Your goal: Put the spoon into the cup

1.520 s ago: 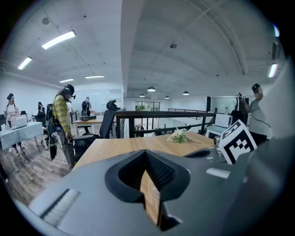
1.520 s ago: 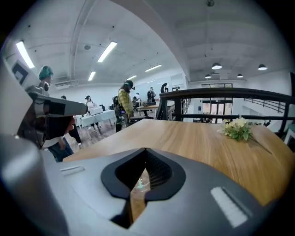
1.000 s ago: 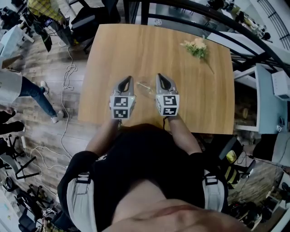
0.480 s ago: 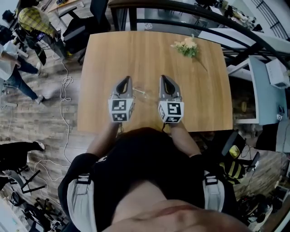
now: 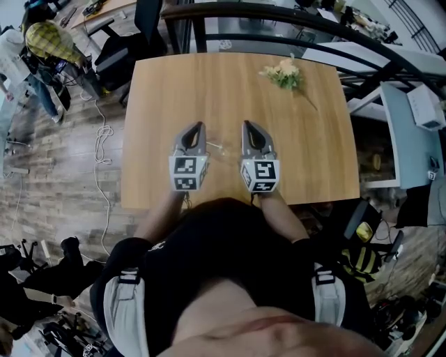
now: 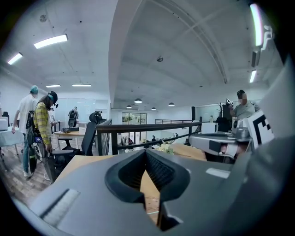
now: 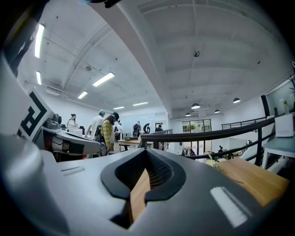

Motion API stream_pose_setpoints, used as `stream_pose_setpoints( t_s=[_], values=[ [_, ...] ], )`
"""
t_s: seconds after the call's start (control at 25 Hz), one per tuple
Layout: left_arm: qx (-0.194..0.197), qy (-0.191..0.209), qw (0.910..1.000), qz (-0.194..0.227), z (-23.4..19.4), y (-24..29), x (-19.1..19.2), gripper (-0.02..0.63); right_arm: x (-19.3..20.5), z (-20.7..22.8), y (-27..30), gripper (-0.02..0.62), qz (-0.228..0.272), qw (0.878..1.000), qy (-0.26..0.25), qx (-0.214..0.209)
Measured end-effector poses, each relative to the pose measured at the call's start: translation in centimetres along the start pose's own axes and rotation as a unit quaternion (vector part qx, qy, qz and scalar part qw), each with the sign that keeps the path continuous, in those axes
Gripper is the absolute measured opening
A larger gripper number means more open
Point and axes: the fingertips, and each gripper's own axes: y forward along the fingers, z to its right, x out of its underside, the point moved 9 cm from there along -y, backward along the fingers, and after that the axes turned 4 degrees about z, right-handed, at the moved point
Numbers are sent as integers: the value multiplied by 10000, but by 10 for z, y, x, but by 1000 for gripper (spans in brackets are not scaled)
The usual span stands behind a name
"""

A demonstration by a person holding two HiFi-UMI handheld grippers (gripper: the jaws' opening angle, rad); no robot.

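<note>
A clear glass cup (image 5: 221, 149) stands on the wooden table (image 5: 209, 84) between my two grippers and is faint against the wood. A thin pale streak at its left rim may be the spoon (image 5: 212, 145); I cannot tell for sure. My left gripper (image 5: 195, 127) hangs just left of the cup and my right gripper (image 5: 248, 126) just right of it, both pointing away from the person. In the left gripper view the left gripper (image 6: 145, 153) has its jaws closed together with nothing between them. The right gripper (image 7: 146, 152) looks the same in its own view.
A small bunch of pale flowers (image 5: 282, 74) lies at the table's far right. A dark railing (image 5: 279, 14) runs behind the far edge. Office chairs (image 5: 115, 59) and a cable are on the floor to the left, and a white desk (image 5: 411, 132) is to the right.
Both grippers have risen a little and stay side by side around the cup, jaws still shut. The people on the floor at the left have walked out of view.
</note>
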Motion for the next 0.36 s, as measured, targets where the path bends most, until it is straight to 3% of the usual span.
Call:
stream_pose_setpoints(
  t_s=[0.36],
  values=[
    [42,1,10000,2,0,2,1,11,3,2,-1,-2,-90,10000,0,4]
  ],
)
